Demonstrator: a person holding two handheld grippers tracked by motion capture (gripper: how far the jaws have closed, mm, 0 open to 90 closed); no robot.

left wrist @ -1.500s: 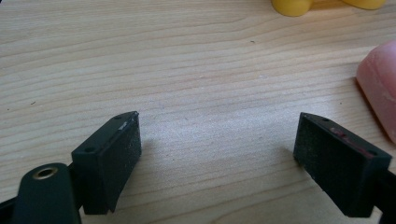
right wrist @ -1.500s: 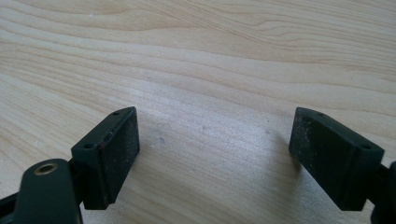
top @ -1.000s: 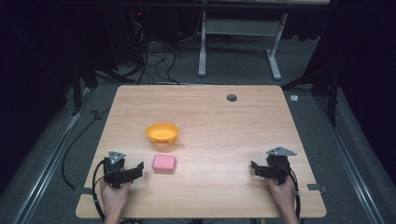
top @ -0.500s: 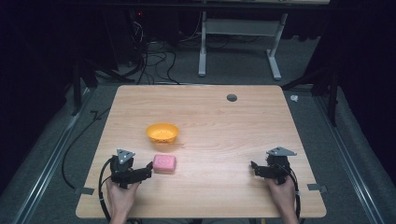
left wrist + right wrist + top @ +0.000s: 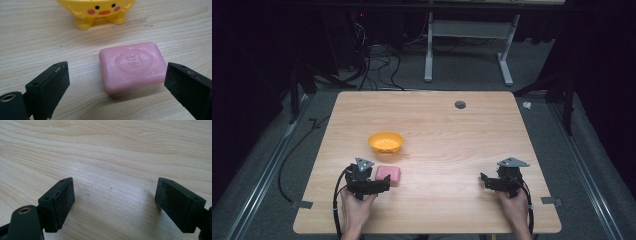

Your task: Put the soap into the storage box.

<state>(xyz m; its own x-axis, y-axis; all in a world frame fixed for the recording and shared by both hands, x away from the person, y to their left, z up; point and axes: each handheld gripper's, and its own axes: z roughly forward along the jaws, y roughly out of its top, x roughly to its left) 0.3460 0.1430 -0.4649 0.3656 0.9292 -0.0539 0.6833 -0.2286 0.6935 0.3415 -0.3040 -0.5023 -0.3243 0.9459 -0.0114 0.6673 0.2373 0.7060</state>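
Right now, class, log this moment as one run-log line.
left gripper: jaws just been opening, nothing gripped | pink rectangular soap bar: ahead, untouched | yellow duck-faced bowl: beyond | right gripper: open

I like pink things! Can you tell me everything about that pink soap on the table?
The pink soap bar is a rounded rectangle with a matte, slightly scuffed surface. An oval emblem is pressed into its top. It lies flat on the wooden table, just in front of the yellow duck-faced bowl and apart from it. The left gripper points at it, black jaws open on either side, with the right jaw close to the bar's end. Whether that jaw touches it is unclear.
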